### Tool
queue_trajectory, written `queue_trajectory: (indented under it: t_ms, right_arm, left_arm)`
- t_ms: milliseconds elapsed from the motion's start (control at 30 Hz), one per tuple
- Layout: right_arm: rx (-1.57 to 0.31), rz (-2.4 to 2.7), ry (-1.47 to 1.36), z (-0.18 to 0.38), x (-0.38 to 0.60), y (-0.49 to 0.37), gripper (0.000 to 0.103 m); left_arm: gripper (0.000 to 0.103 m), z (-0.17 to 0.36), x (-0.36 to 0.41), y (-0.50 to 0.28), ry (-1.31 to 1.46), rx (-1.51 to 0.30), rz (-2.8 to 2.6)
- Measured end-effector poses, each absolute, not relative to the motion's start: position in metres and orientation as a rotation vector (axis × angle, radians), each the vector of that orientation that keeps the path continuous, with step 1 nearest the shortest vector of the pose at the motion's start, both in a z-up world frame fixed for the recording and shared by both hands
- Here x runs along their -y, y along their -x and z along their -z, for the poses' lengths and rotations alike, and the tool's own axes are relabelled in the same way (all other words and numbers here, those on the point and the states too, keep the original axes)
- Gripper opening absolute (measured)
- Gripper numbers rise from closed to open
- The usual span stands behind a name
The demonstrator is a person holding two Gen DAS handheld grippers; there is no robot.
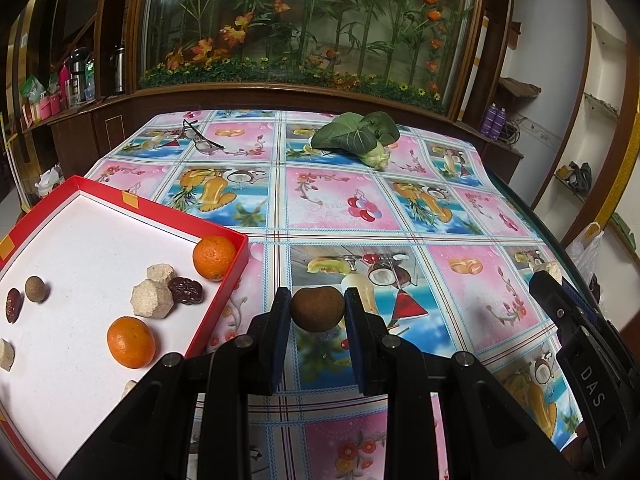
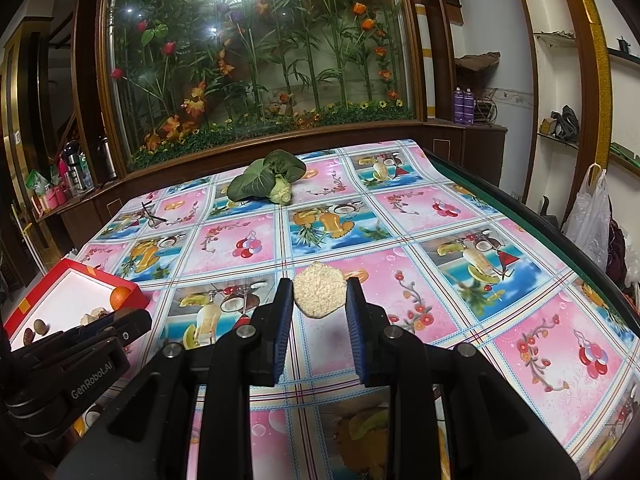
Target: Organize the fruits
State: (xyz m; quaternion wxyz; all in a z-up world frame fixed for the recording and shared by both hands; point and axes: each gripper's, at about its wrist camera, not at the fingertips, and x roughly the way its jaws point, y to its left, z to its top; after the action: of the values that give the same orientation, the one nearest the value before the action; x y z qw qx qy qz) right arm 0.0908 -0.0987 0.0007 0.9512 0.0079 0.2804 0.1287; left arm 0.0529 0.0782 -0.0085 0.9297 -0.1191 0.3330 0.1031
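Left gripper [image 1: 318, 312] clamped on brown round fruit [image 1: 317, 309], red tray [image 1: 224, 280] just beside; right gripper [image 2: 320, 300] pinching pale crumbly chunk [image 2: 319, 290], leafy greens [image 2: 266, 184] far back on table [image 2: 440, 280].

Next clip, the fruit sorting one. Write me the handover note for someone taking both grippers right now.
Left gripper: shut on a brown round fruit, held above the tablecloth just right of the red tray.
Right gripper: shut on a pale crumbly chunk, also over the cloth.
Done: tray already holds two oranges, dark red dates, pale chunks and a small brown fruit.
Left: set both held pieces in the tray. A leafy green and glasses lie at the far end.
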Motion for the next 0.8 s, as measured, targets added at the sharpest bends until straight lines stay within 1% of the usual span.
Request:
queue_trajectory:
  t_ms: [800]
  right_arm:
    - [-0.572,-0.274,-0.017,0.0011,0.0951,-0.0892,0.028]
  left_arm:
    - [0.026,0.0097,-0.0753,-0.0538,0.236,-0.678,-0.221]
